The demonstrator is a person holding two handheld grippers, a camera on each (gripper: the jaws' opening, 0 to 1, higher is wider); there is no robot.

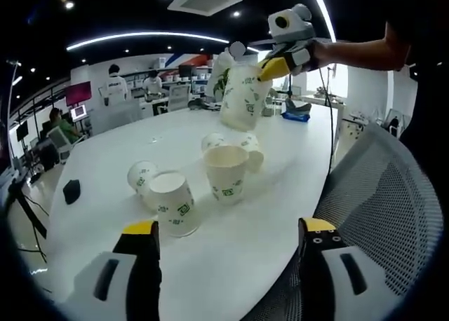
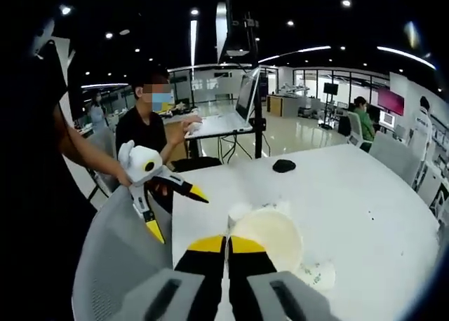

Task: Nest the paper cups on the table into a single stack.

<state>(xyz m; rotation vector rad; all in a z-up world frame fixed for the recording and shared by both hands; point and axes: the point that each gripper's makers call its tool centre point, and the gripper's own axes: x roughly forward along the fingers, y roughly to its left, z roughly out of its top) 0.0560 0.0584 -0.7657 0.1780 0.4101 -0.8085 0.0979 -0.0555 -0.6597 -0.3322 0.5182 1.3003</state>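
Note:
Several white paper cups with green print lie on the white table. One stands upright, one is upside down, one lies on its side, and others lie behind. My left gripper is open wide, low over the table's near edge, with nothing between its jaws. My right gripper holds what looks like a short nested stack of cups in the air above the upright cup. In the right gripper view it is shut on the rim of that stack, and the left gripper stands open to the left.
A small black object rests on the table's far side. A grey mesh chair back stands against the near edge. A seated person and a laptop on a stand are beyond the table. Another cup lies below the held stack.

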